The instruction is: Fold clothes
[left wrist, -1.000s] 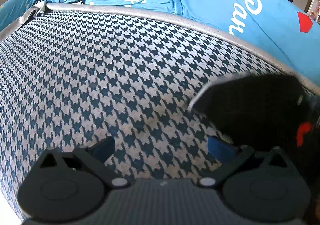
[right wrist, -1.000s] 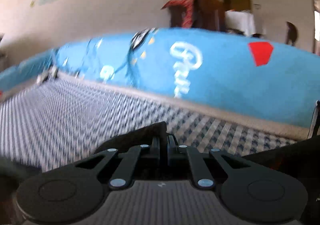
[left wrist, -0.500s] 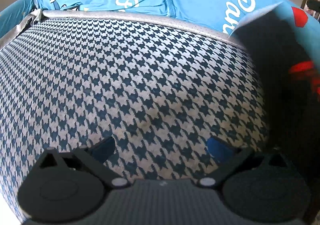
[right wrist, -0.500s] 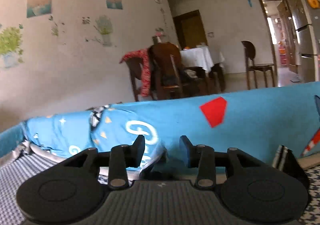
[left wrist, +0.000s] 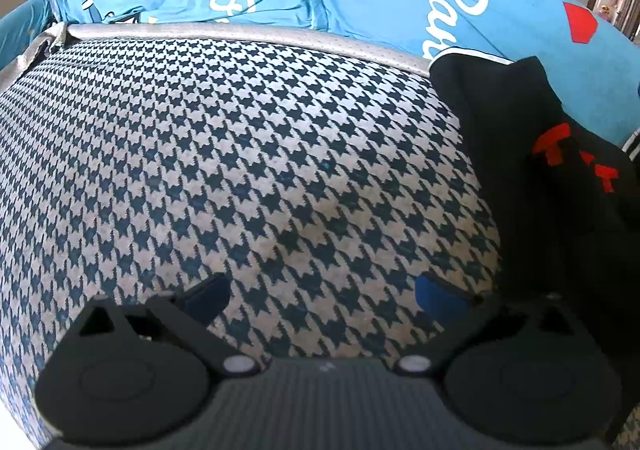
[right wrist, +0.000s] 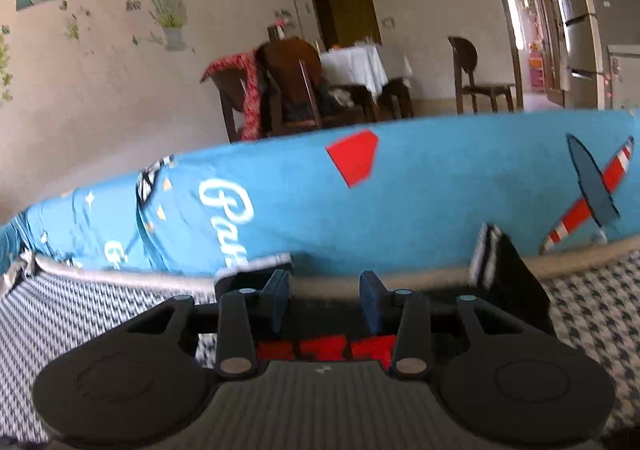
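Observation:
A black garment with red lettering (left wrist: 532,138) lies at the right side of the houndstooth cushion (left wrist: 240,154) in the left wrist view. My left gripper (left wrist: 322,292) hovers over the bare cushion, open, its blue pads wide apart with nothing between them. In the right wrist view the same black garment (right wrist: 508,274) lies just under and beyond my right gripper (right wrist: 324,300), a white-striped cuff standing up at its right and red print showing below the fingers. The right gripper is open and holds nothing.
A light blue printed sheet (right wrist: 420,202) covers the backrest behind the cushion, with a grey piped edge (left wrist: 248,36) between them. Beyond it are dining chairs (right wrist: 296,86), a table with a white cloth (right wrist: 360,62), a doorway and a fridge (right wrist: 592,18).
My right gripper opened, let go of the black garment and tilted up from the cushion. The garment moved from the middle right toward the backrest and settled at the right of the cushion.

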The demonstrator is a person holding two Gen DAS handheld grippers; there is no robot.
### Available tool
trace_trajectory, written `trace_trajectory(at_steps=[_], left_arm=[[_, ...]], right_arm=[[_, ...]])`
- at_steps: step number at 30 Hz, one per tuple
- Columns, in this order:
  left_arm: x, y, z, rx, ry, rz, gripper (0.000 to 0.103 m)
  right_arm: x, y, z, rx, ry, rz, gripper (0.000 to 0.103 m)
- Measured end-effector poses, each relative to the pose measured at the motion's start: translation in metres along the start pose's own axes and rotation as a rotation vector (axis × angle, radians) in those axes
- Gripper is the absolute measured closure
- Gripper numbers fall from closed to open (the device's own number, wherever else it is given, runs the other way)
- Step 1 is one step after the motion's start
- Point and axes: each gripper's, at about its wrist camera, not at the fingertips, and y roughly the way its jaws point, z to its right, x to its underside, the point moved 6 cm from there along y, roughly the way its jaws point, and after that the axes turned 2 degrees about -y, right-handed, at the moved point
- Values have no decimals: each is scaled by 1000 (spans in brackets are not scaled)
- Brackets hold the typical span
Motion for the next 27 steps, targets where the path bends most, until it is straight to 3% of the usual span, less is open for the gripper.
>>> trace_trajectory(at_steps=[8,19,23,27], left_arm=[[-1,-4,1,5,0,6,0],[-4,-9,-4,7,-23,16,0],[-4,-8,-5,10,-29,12,0],[-4,-8,-6,7,-31,11,0]], right_arm=[[43,-42,-18,-41,-69,-69,56],[123,-81,-67,-142,-181,-220,56],[144,-74,-82,-113,-294,-243,55],[162,-58,-82,-22,-385,-277,56]])
